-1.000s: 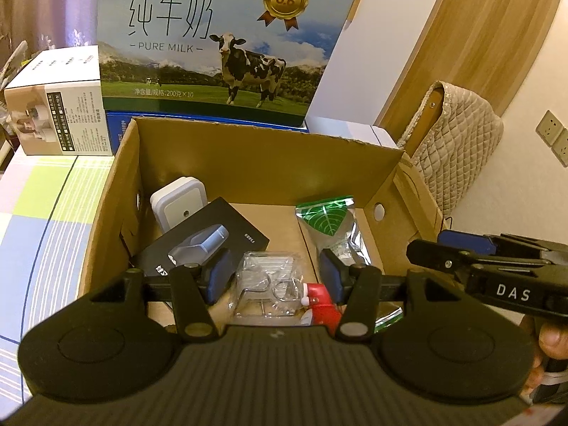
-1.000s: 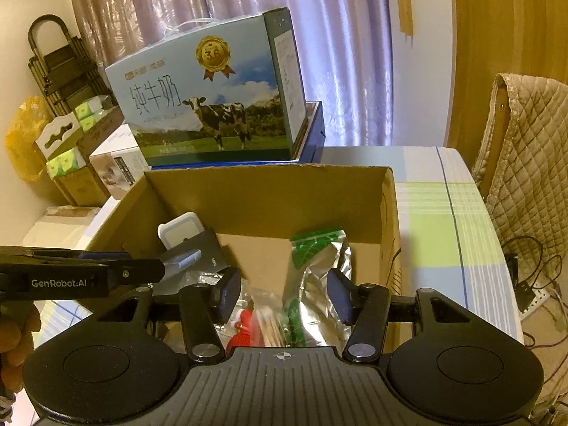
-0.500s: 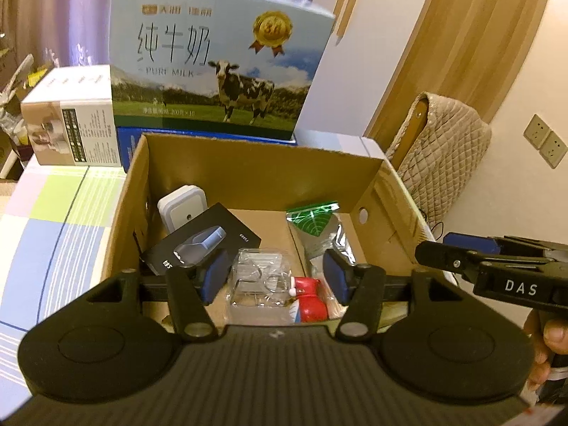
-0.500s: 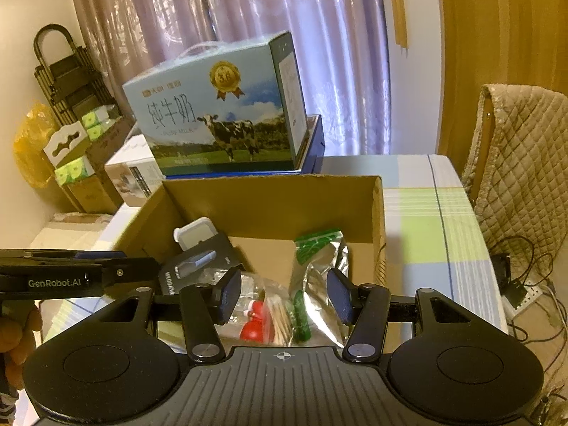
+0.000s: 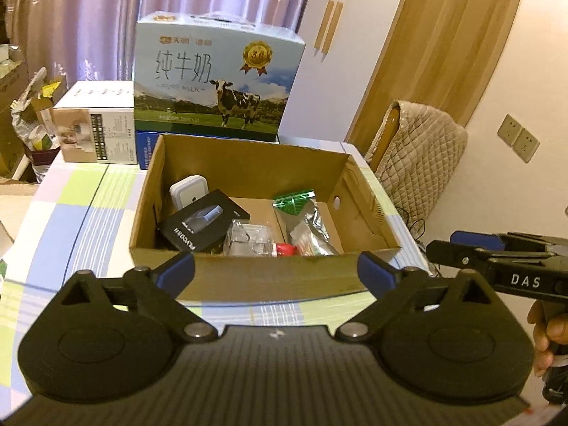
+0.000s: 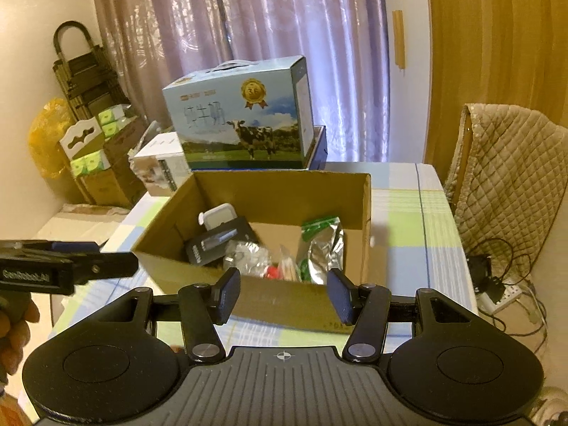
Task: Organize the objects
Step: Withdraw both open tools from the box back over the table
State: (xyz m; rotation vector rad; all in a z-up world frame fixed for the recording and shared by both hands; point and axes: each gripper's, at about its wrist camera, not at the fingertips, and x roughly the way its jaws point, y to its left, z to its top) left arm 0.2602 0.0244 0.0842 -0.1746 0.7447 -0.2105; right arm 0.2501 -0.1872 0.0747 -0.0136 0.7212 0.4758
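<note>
You are holding the left gripper [image 5: 276, 270] just short of the near wall of the cardboard box [image 5: 269, 280], its blue-padded fingers spread wide with nothing between them, and the right gripper [image 6: 284, 293] is hanging at the same near wall with its jaws moderately parted and also gripping nothing. The box is sitting on a checked tablecloth [image 5: 74, 213], and that near wall is standing between both claws and the contents. Inside, a black product carton [image 5: 202, 225] is leaning at the left with a white square device [image 5: 188, 191] propped behind it against the far-left corner; a clear plastic packet [image 5: 248, 241] is lying near the middle, a small red item [image 5: 285, 248] is showing just beside it, and a silver pouch with a green top [image 5: 305, 220] is resting toward the right. Beyond the far wall, a tall pure-milk carton with a cow picture [image 5: 216, 81] is standing on a blue box, and a white printed box [image 5: 96, 124] is sitting to its left. A chair draped in a quilted beige cover [image 6: 507, 184] is standing at the right of the table, with tangled cables and a power strip [image 6: 497, 284] on the floor beneath it. In the left view you are seeing the other tool marked DAS at the right edge, held by your hand [image 5: 548, 333].
</note>
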